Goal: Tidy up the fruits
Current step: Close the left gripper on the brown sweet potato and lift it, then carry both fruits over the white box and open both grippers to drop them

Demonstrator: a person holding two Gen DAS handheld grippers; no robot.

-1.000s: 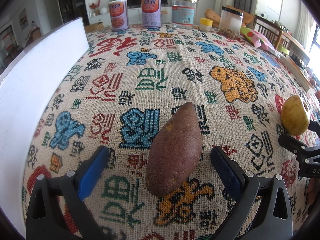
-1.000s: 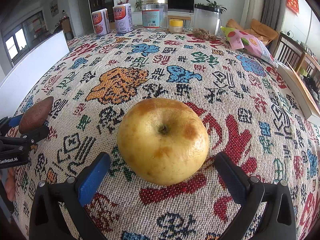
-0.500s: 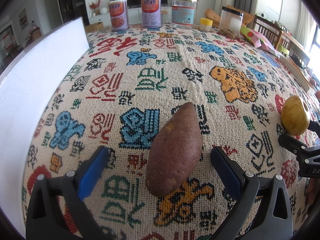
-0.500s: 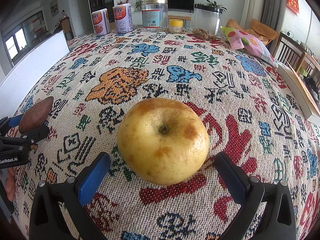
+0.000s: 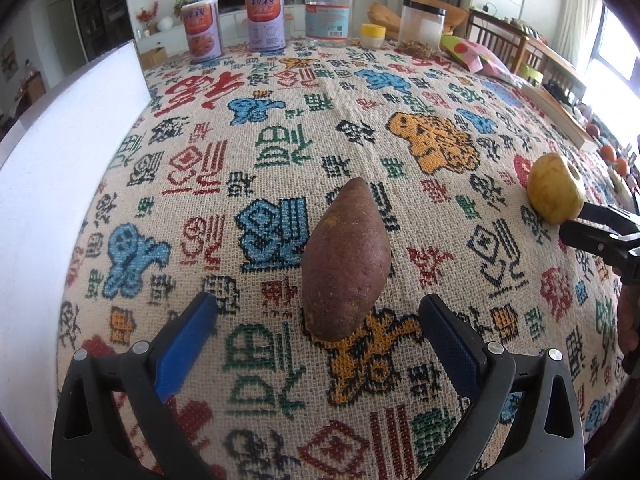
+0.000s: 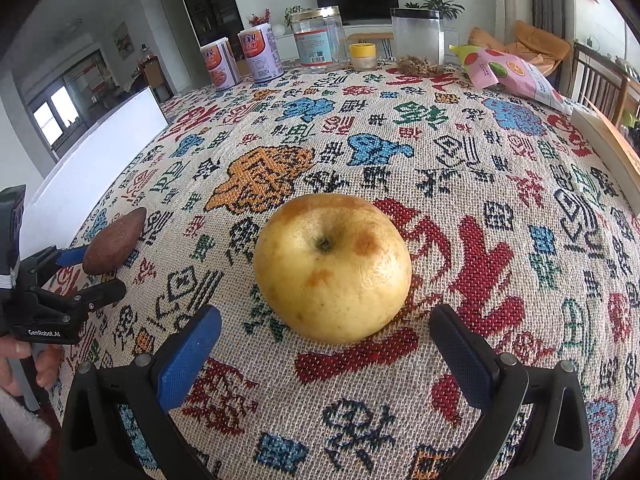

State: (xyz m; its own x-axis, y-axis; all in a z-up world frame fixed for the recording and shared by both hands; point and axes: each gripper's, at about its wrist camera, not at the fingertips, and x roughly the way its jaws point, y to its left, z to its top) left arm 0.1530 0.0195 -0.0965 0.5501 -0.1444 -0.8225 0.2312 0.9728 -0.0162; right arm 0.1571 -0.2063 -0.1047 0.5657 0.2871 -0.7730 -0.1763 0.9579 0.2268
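Note:
A brown sweet potato (image 5: pixel 346 260) lies lengthwise on the patterned tablecloth (image 5: pixel 280 112), just ahead of my left gripper (image 5: pixel 318 316). That gripper is open, its blue pads wide on either side of the potato's near end, apart from it. A yellow apple (image 6: pixel 332 266) with brown spots sits stem-up in front of my right gripper (image 6: pixel 326 332), which is open and not touching it. The apple (image 5: pixel 556 188) also shows at the right of the left wrist view, and the sweet potato (image 6: pixel 114 240) at the left of the right wrist view.
A white board (image 5: pixel 60 160) stands along the table's left side. At the far edge stand two cans (image 5: pixel 202 34), a glass jar (image 5: pixel 326 16), a small yellow-lidded jar (image 5: pixel 373 35) and a clear container (image 5: pixel 423 26). A snack bag (image 6: pixel 512 74) lies far right.

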